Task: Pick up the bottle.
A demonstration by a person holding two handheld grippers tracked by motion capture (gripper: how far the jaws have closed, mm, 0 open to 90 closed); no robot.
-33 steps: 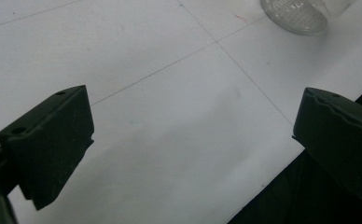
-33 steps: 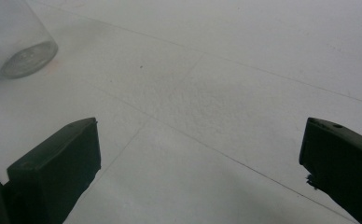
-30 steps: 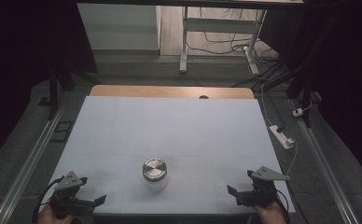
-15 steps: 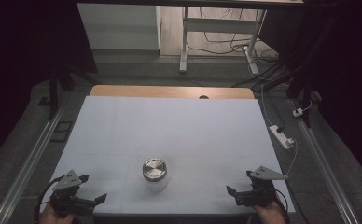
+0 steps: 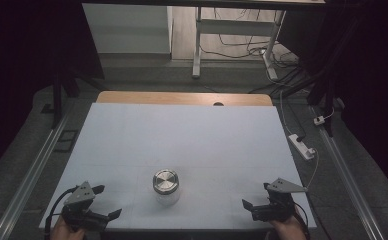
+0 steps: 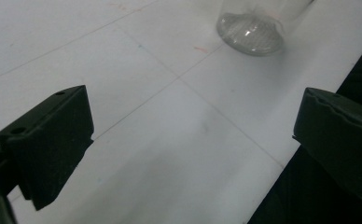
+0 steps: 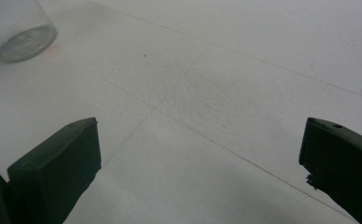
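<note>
A clear glass jar (image 5: 165, 187) with a round metal lid stands upright near the front middle of the white table (image 5: 182, 135). My left gripper (image 5: 107, 201) is at the front left corner, open and holding nothing, with the jar to its right. My right gripper (image 5: 256, 196) is at the front right, also open and holding nothing, with the jar to its left. In the left gripper view the jar's base (image 6: 251, 28) sits beyond the wide-apart jaws of the left gripper (image 6: 193, 140). In the right gripper view the jar (image 7: 23, 32) is at the upper left, far from the right gripper (image 7: 200, 163).
A wooden strip (image 5: 182, 98) runs along the table's far edge. On the floor to the right lies a white power strip (image 5: 302, 146) with cables. Metal rails (image 5: 27, 180) flank the table. Both grippers are close to the table's front edge.
The left gripper has shifted very slightly. The jar and the right gripper have stayed where they were.
</note>
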